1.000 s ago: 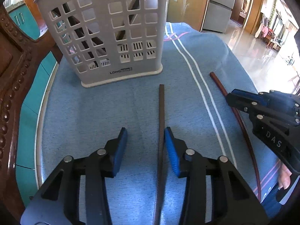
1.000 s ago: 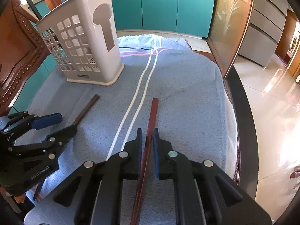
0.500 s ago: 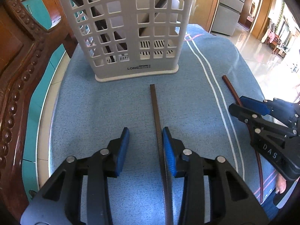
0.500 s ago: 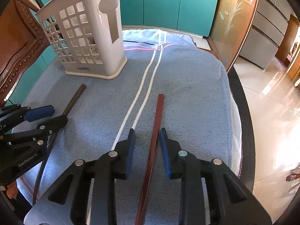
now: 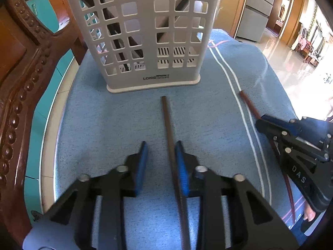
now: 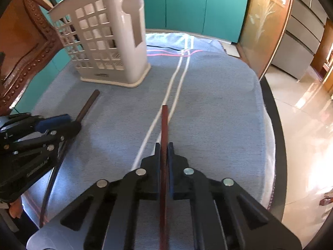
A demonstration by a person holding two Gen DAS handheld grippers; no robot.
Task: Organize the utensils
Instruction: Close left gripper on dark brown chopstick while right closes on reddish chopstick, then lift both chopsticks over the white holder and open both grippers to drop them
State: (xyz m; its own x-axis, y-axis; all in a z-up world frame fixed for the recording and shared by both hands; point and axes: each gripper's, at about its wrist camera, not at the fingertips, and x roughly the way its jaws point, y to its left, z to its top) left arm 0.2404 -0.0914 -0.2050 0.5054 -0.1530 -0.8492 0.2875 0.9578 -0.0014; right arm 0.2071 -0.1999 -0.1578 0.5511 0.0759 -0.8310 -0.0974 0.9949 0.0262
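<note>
A dark brown chopstick (image 5: 167,120) lies on the blue cloth, pointing at the white lattice utensil holder (image 5: 143,33). My left gripper (image 5: 160,152) is open around it, the stick close to the right pad. My right gripper (image 6: 164,150) is shut on a reddish-brown chopstick (image 6: 164,125), which sticks out forward and looks lifted off the cloth. The red chopstick (image 5: 248,104) and right gripper (image 5: 299,145) show at the right of the left wrist view. The left gripper (image 6: 52,125) and dark chopstick (image 6: 88,105) show at the left of the right wrist view.
The blue cloth (image 6: 208,104) with two white stripes covers a round table with a dark rim (image 6: 272,112). A carved wooden chair back (image 5: 18,83) stands at the left. Teal cabinets (image 6: 187,4) are behind. The holder (image 6: 108,41) has dark utensils inside.
My right gripper has closed on the reddish chopstick after being open half a second ago. My left gripper has moved closer to the holder, staying open around the dark chopstick.
</note>
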